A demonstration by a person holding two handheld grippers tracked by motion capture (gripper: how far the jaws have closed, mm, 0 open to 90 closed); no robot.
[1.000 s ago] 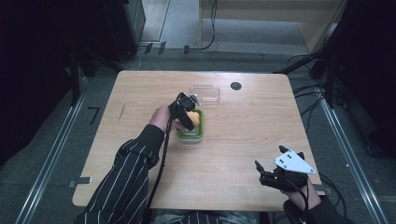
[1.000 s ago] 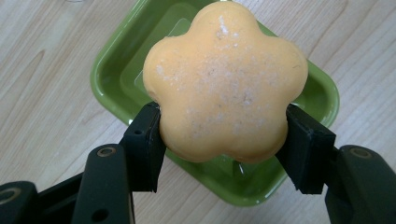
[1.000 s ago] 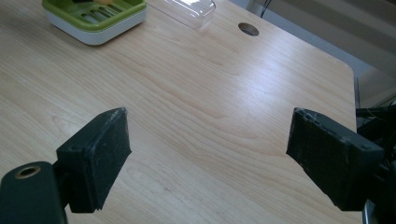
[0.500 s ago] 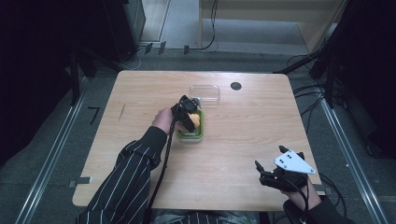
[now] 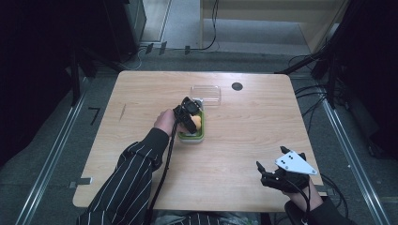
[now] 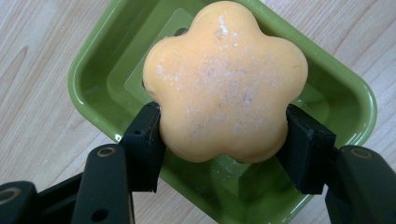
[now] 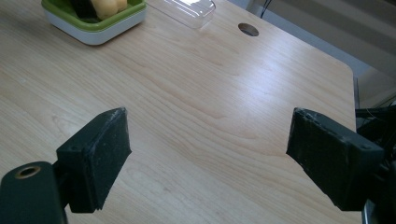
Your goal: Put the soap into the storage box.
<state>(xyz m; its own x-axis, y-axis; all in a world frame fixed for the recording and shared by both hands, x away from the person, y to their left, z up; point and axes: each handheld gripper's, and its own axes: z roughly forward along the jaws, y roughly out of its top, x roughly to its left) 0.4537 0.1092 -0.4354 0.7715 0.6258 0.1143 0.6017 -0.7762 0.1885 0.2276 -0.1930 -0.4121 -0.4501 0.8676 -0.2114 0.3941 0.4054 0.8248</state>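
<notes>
An orange flower-shaped soap (image 6: 224, 79) sits between the black pads of my left gripper (image 6: 224, 136), which is shut on its two sides. The soap is over the inside of a green soap dish (image 6: 93, 79); whether it touches the dish's floor I cannot tell. In the high view the left gripper (image 5: 189, 114) is over the dish (image 5: 192, 136) at mid-table, with the soap (image 5: 199, 123) peeking out at its right. My right gripper (image 5: 265, 174) rests near the table's front right corner, its jaws wide apart (image 7: 212, 154) over bare wood.
A clear plastic lid (image 5: 205, 93) lies just behind the dish, also seen as a clear plastic lid (image 7: 187, 9) in the right gripper view. A round cable hole (image 5: 237, 86) sits near the far edge. A striped sleeve (image 5: 131, 173) reaches in from the front.
</notes>
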